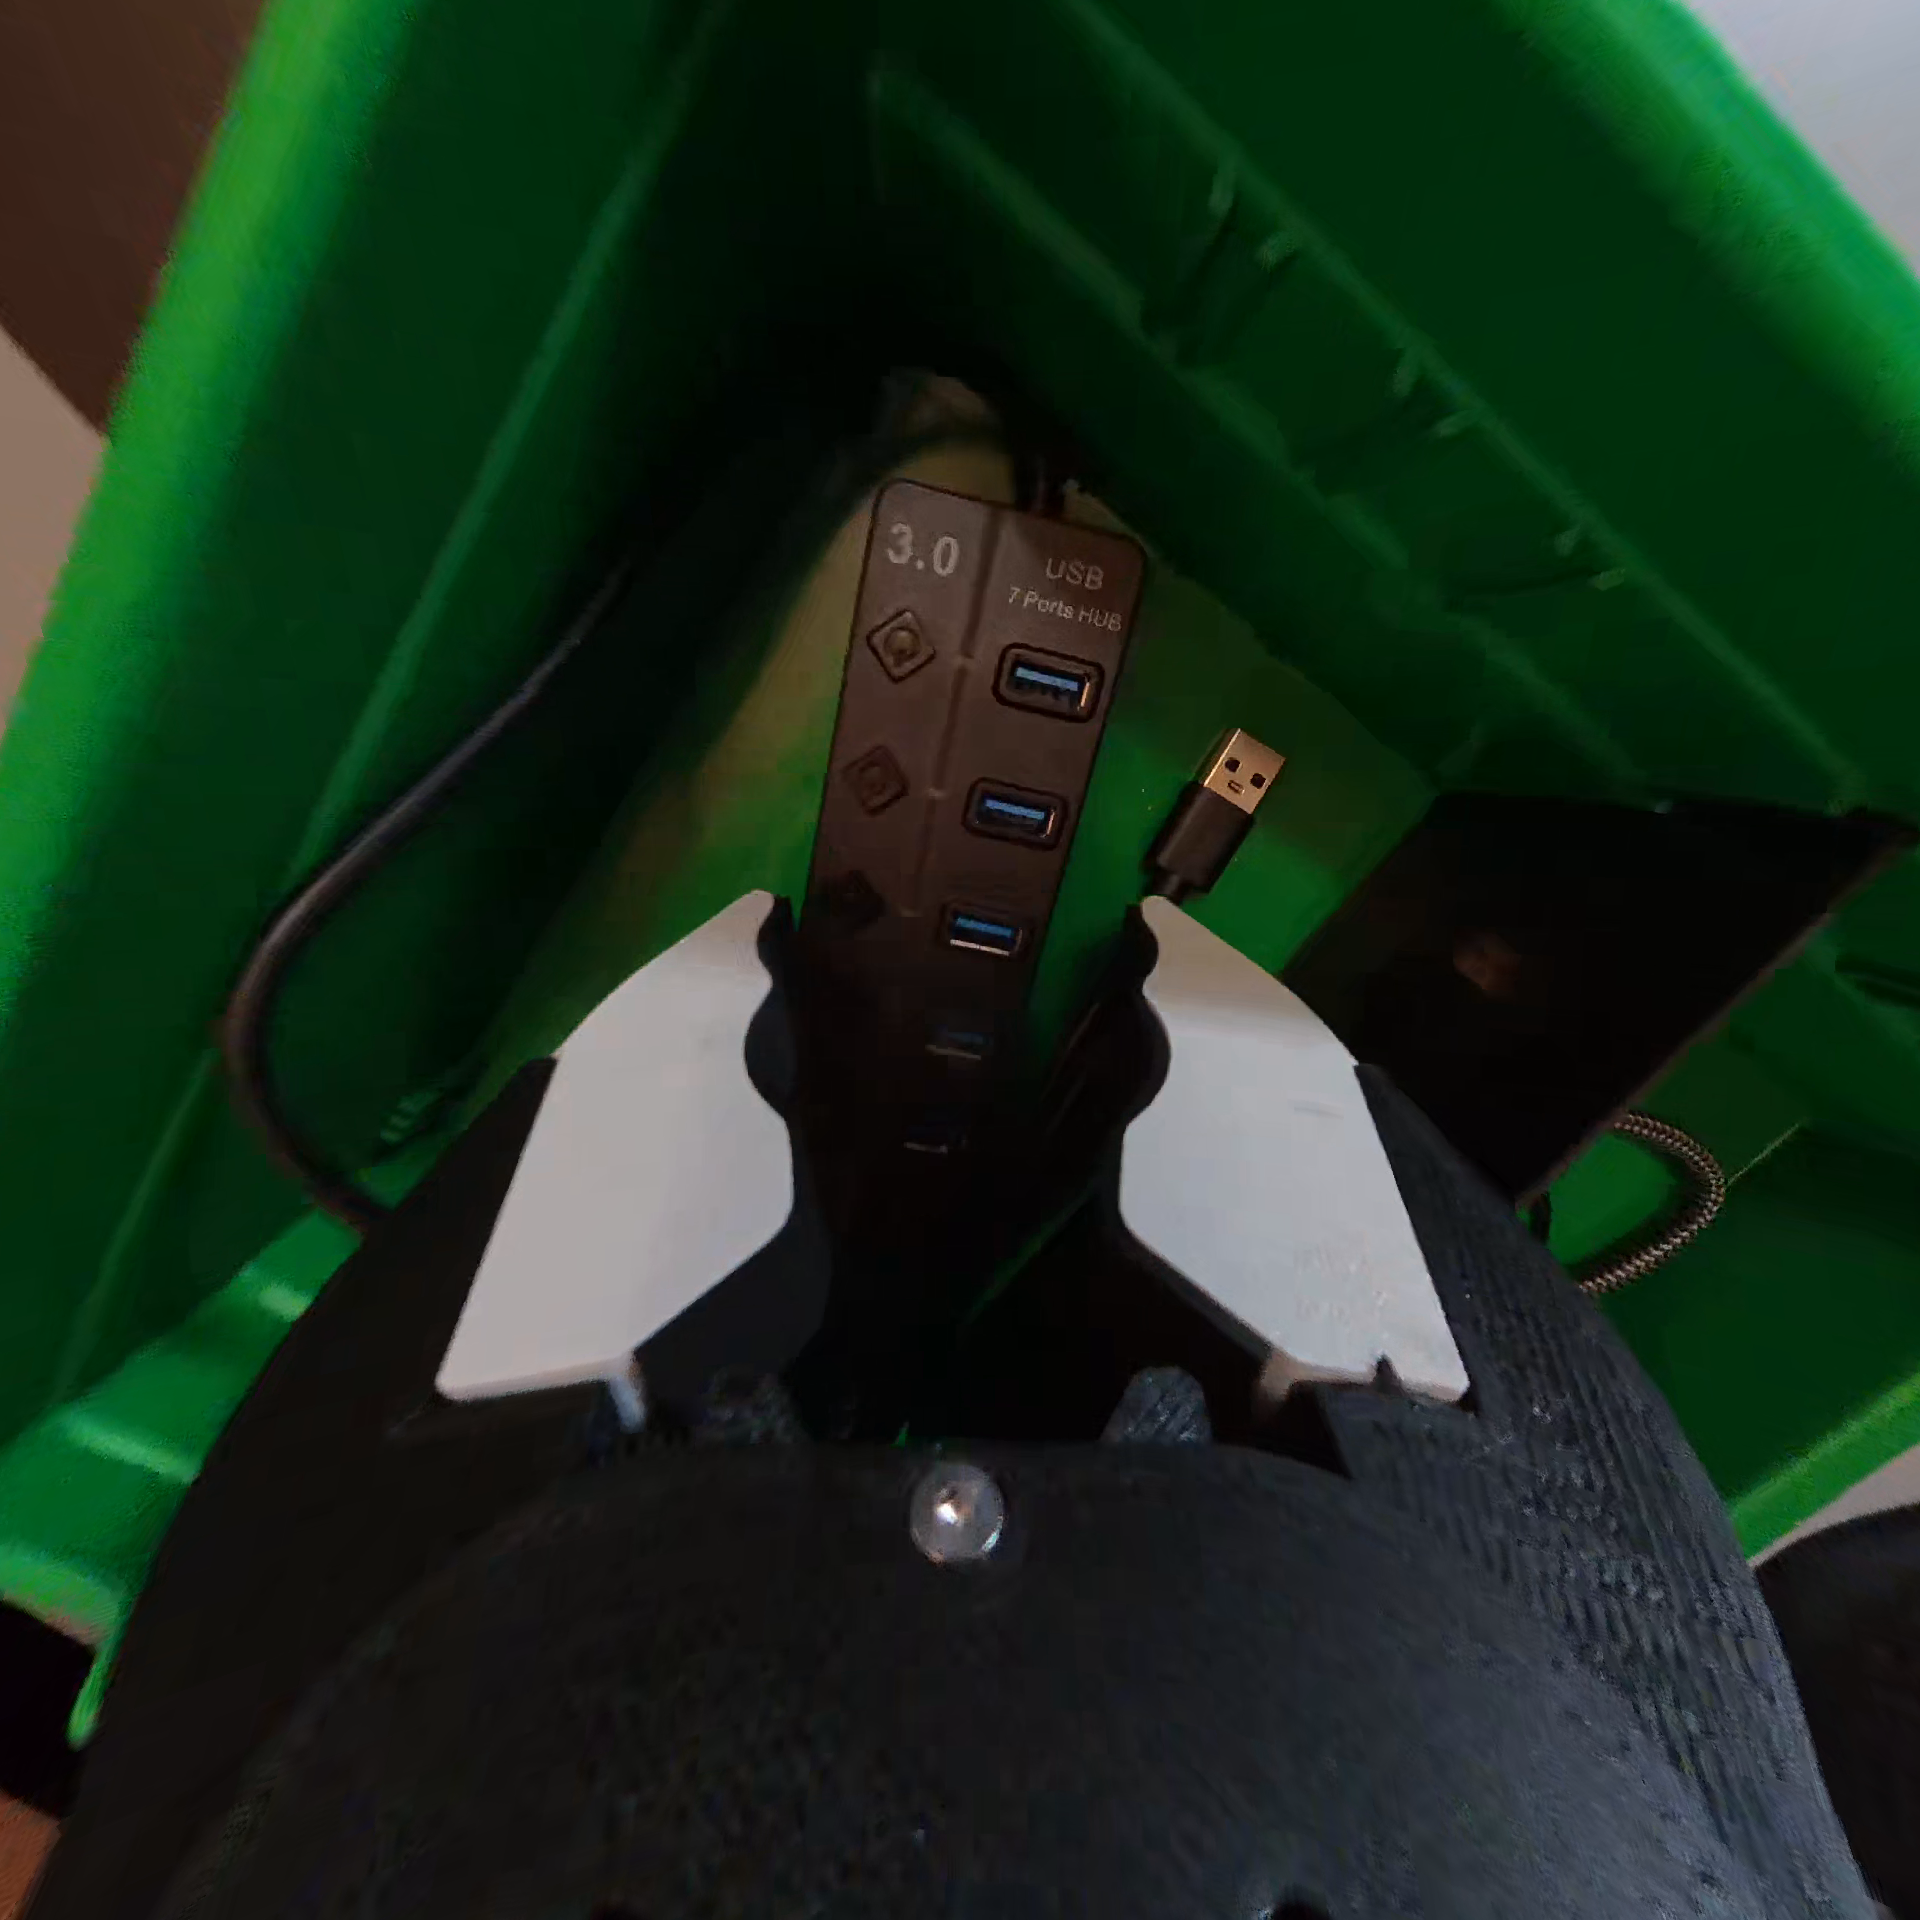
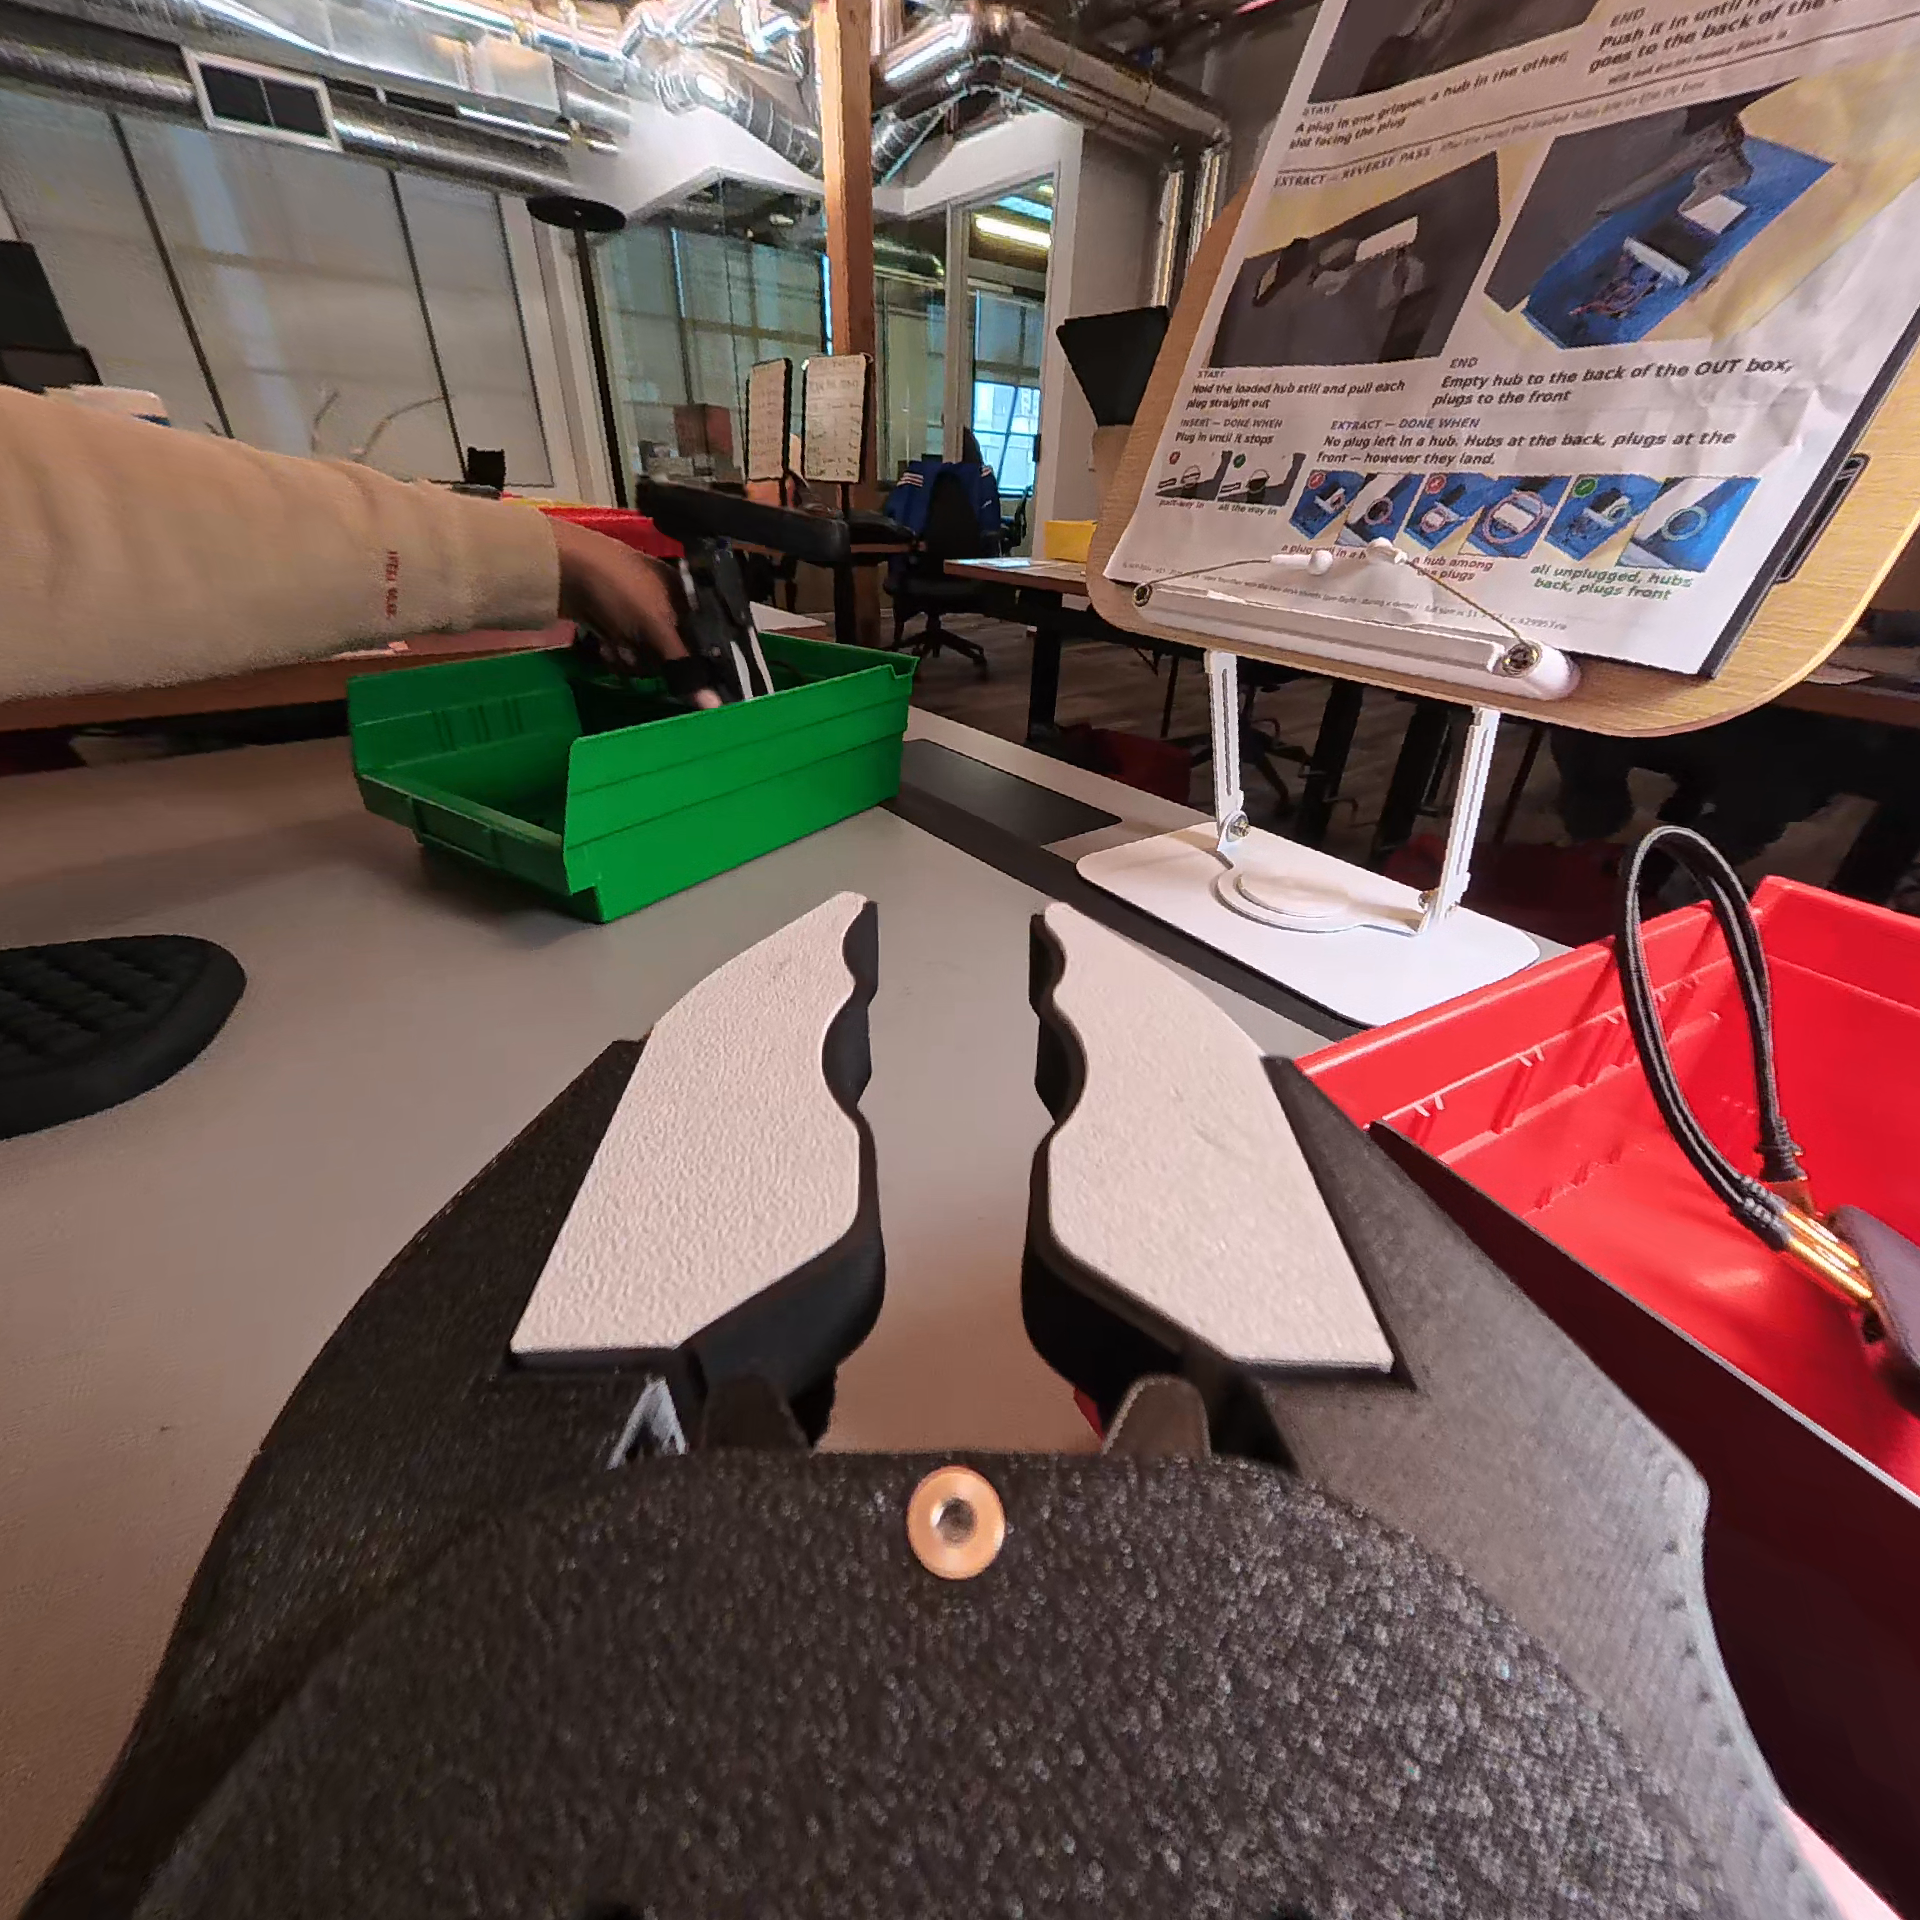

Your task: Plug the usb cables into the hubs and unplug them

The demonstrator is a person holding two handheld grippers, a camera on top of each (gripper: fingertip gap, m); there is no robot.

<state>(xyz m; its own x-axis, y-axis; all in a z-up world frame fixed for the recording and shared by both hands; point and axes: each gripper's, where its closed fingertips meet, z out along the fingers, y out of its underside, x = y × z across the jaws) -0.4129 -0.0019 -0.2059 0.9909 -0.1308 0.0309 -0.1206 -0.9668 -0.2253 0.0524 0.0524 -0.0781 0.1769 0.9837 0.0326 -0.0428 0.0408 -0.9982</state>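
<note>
Left hand-held gripper (image 1: 951,914) reaching into green plastic bin (image 1: 1351,364), fingers straddling black multi-port USB hub (image 1: 977,727); firm grip unclear. Loose black USB plug (image 1: 1216,816) lying beside it. Right hand-held gripper (image 2: 951,966) hovering empty, jaws apart, over grey worktop (image 2: 312,1091). Likely fetching hub; next, lift needing secure clamp.

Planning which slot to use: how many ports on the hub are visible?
5: a single column down the black hub, three clear above the left tongs, two dim between their fingers. More may be hidden lower.
</note>
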